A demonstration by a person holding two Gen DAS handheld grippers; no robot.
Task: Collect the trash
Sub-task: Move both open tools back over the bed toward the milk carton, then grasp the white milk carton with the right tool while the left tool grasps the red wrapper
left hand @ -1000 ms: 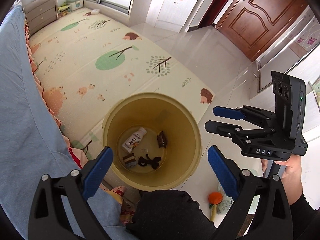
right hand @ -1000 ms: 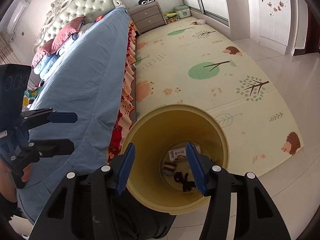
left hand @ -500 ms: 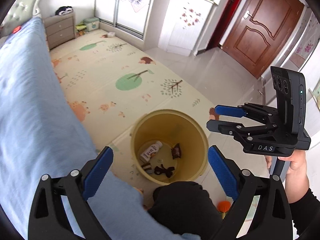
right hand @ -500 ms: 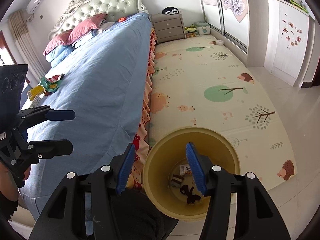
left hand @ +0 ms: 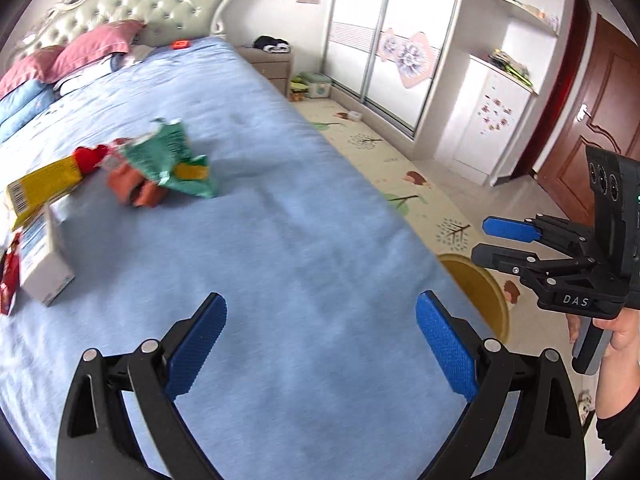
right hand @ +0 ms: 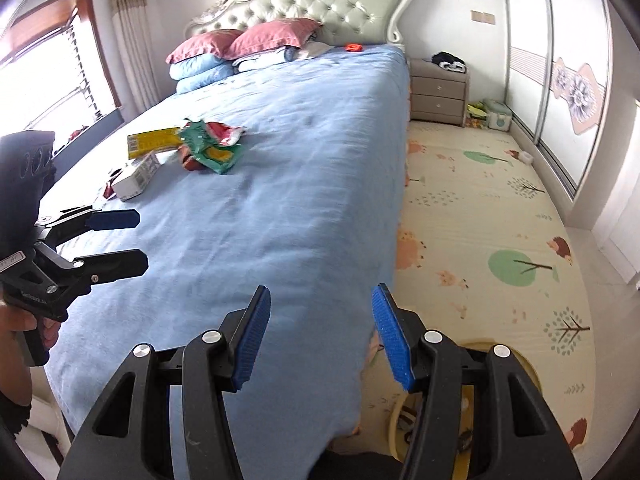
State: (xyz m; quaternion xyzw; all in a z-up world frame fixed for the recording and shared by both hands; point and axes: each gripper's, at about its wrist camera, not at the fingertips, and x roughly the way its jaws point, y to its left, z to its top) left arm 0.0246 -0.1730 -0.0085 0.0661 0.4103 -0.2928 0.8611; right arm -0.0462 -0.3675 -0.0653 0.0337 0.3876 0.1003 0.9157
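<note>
Trash lies on the blue bed (left hand: 280,248): a green wrapper (left hand: 170,160), a yellow packet (left hand: 40,188), a white box (left hand: 42,260) and a red scrap (left hand: 10,280). The same pile shows in the right wrist view, with the green wrapper (right hand: 210,148) and white box (right hand: 136,176). My left gripper (left hand: 320,344) is open and empty over the near bed. My right gripper (right hand: 320,336) is open and empty above the bed's edge. The yellow bin (left hand: 476,292) stands on the floor beside the bed, partly hidden; its rim (right hand: 524,364) shows under the right fingers.
A patterned play mat (right hand: 480,216) covers the floor right of the bed. A nightstand (right hand: 438,92) and wardrobe doors (left hand: 384,52) stand at the far end. Pillows (right hand: 240,46) lie at the headboard. A brown door (left hand: 600,120) is at right.
Both grippers have swung up from over the bin to face the bed. The bin has dropped to the lower edge of each view and the trash pile has come into sight.
</note>
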